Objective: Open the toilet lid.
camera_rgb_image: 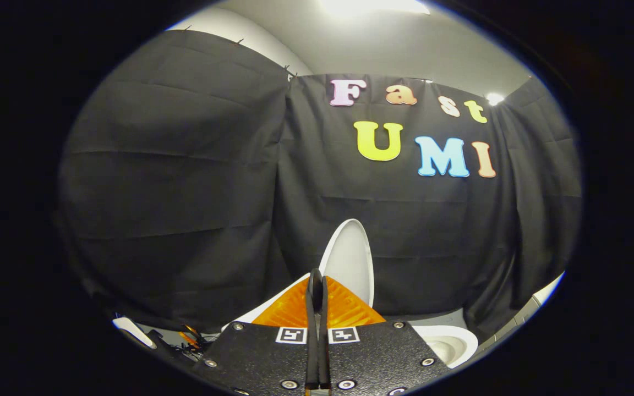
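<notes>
While creased black cloth (185, 181) is hanging across the far wall, the smooth white oval toilet lid (350, 261) is standing upright just beyond the gripper (317, 280), whose fingers are pressing together on nothing; the glossy bowl rim (454, 341) is curving at near right.

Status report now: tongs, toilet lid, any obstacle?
Tongs shut, holding nothing. Lid raised upright just beyond the tips, bowl open below. Nothing in the way.
</notes>
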A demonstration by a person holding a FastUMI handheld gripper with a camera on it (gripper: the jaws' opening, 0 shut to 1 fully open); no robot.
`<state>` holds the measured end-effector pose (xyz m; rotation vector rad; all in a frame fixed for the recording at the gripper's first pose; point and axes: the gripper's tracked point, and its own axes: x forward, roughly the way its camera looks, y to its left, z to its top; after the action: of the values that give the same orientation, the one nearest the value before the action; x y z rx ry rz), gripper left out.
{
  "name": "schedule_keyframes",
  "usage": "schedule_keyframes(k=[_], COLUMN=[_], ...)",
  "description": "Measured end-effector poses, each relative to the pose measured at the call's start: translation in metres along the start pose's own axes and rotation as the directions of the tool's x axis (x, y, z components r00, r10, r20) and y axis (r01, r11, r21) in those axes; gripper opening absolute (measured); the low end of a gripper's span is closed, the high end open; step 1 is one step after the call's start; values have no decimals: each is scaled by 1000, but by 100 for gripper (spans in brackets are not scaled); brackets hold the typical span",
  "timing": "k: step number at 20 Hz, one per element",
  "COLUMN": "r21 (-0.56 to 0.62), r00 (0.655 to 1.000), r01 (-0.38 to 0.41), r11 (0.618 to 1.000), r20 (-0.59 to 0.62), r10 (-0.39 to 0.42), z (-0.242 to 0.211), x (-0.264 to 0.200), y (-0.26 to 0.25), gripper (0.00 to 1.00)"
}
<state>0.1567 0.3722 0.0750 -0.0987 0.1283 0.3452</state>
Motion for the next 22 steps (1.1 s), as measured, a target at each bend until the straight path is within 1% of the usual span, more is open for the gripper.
schedule_keyframes(k=[2, 6, 10, 14, 17, 19, 21, 22], r21=[10, 62, 100, 88, 53, 27, 5, 6], r00=[1000, 994, 988, 986, 988, 992, 994, 995], r01=[-28, -109, -153, -169, -152, -127, -110, -102], r11=[1000, 992, 983, 982, 987, 992, 994, 995], r20=[0, 7, 14, -2, 3, 21, 26, 7], r10=[28, 109, 152, 169, 152, 127, 110, 102], z=[0, -5, -4, -4, -4, -1, -4, -13], x=[5, 4, 13, 23, 21, 16, 14, 14], y=[4, 19, 28, 34, 37, 33, 33, 31], gripper=[0, 0, 0, 0, 0, 1, 8, 22])
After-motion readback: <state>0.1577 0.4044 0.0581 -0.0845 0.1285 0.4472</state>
